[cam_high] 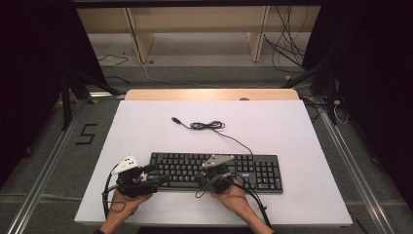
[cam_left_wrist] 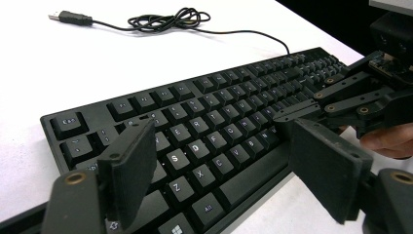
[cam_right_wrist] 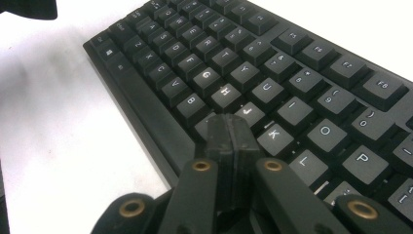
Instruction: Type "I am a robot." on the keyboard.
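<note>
Nearest the camera, two hands come up from the bottom edge of the high view, each holding a gripper over the front edge of a black keyboard (cam_high: pixel 216 170). That keyboard lies flat on the near half of a white table (cam_high: pixel 146 126), long side running left to right, a little right of the middle.

On the person's left, the left gripper (cam_high: pixel 155 174) reaches in over the keyboard's left end. In the left gripper view its two black jaws stand wide apart with nothing between them, framing the letter keys around S, D and X (cam_left_wrist: pixel 195 151).

Over by the middle of the keyboard, the right gripper (cam_high: pixel 214 179) points down at the keys. In the right gripper view its jaws are pressed flat together, empty, with their tip right over the keys beside J and K (cam_right_wrist: pixel 231 134); whether it actually touches a key I cannot tell. The left hand (cam_high: pixel 124 201) and right hand (cam_high: pixel 234 197) sit just in front of the keyboard.

Behind the keyboard, its thin black cable (cam_high: pixel 214 127) runs from the back edge into a loose coil on the bare table top and ends in a plug (cam_high: pixel 176 120) lying free.
</note>
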The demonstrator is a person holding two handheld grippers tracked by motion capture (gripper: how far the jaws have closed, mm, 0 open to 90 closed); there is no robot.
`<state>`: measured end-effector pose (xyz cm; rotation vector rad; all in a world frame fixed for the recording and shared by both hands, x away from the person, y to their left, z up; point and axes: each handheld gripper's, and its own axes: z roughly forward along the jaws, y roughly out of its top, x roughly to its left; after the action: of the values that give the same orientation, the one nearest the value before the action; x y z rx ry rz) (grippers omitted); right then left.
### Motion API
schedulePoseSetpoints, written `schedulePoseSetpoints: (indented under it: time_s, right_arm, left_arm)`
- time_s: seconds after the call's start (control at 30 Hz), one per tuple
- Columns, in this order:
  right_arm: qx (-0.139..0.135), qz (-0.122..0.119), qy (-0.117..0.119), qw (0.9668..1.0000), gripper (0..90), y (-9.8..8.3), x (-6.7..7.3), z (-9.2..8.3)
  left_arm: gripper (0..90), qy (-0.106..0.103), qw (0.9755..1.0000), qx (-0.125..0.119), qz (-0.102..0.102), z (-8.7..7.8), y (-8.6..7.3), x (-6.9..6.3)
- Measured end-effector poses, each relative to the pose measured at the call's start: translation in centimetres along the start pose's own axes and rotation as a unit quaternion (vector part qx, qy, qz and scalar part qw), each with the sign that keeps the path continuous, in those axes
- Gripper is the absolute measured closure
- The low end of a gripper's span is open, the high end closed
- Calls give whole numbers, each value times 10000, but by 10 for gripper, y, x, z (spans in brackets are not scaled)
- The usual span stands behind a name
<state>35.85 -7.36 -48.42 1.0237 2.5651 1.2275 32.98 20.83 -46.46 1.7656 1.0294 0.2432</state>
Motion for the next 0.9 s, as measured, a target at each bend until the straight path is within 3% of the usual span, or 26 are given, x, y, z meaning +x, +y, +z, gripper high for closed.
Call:
schedulePoseSetpoints:
  time_s: [0.23,0.43,0.53,0.63,0.67,0.7,0.73,0.9]
  right_arm:
    - [-58,107,49,9999,900,1,-2,-2]
    - [-351,247,160,9989,858,5,-5,-12]
    - [-364,238,264,9987,741,4,-4,-15]
    - [-396,224,306,9985,689,4,-2,-15]
    - [-427,224,333,9983,601,5,-1,-16]
    - [-427,224,333,9983,601,5,-1,-16]
    - [-426,240,372,9981,540,6,0,-17]
    - [-457,216,425,9978,478,6,2,-19]
  left_arm:
    - [253,27,10000,-13,-1,0,0,1]
    - [254,52,10000,-39,-8,-1,0,3]
    - [254,57,10000,-47,-1,-1,0,3]
    - [254,59,10000,-48,1,-1,0,3]
    - [254,60,10000,-49,3,-1,0,3]
    - [254,62,10000,-50,3,-1,0,3]
    - [253,60,10000,-52,0,-1,0,3]
    - [253,65,10000,-71,-3,-1,0,3]
